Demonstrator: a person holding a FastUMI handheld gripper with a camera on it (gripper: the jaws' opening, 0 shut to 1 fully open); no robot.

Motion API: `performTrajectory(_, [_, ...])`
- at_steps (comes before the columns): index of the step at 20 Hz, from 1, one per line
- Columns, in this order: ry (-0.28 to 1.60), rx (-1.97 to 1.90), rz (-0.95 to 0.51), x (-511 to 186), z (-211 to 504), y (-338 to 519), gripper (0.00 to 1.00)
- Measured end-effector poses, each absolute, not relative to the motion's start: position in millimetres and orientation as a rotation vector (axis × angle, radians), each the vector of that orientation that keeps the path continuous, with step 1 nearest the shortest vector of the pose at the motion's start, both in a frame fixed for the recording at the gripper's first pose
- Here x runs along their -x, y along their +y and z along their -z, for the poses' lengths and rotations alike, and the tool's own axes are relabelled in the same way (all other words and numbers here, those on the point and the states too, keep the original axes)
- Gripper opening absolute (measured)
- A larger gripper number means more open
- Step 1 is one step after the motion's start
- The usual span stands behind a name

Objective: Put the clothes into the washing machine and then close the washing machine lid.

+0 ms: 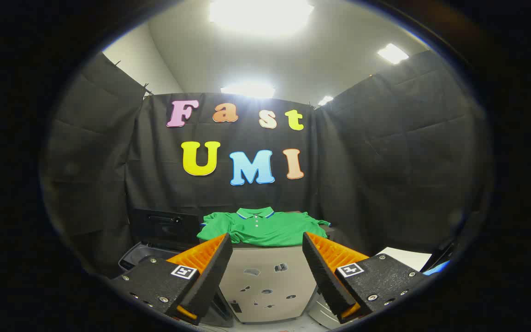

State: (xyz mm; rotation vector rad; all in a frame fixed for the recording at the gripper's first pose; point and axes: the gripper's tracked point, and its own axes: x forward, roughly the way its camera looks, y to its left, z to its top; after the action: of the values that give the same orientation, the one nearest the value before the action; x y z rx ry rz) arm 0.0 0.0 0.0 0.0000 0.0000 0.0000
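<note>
- Gripper view, lower left of the frame: the washing machine (155,240) sits low beside the cabinet, a dark body with its lid (165,223) raised behind the opening; only part of the grey tub rim shows past the left finger, so I cannot tell what is inside.
- Lower middle: the gripper (268,256) is held level, looking straight ahead, its fingers spread wide apart with nothing between them. Both are well short of the shirt.
- Middle of the frame, just beyond the fingertips: a green polo shirt (263,228) lies flat and spread on the top surface of a pale cabinet (265,286), collar toward the booth wall, sleeves out to either side.
- Handling, as a judgement: the shirt looks light, soft and limp. It should bunch and drape once lifted, and it is not fragile. A pinch on a thick fold near the collar or mid-chest would likely gather enough cloth to carry it; a single thin edge might slip out.
- Lower right: a white sheet (406,258) lies past the right finger, apart from the shirt.
</note>
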Motion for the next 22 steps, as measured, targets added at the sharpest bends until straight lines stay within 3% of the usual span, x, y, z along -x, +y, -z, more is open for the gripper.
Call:
performTrajectory(11, [0.023,-0.013,-0.089,-3.0,11.5,17.0,0.95])
performTrajectory(22, [0.032,-0.004,-0.074,-3.7,11.7,11.0,0.95])
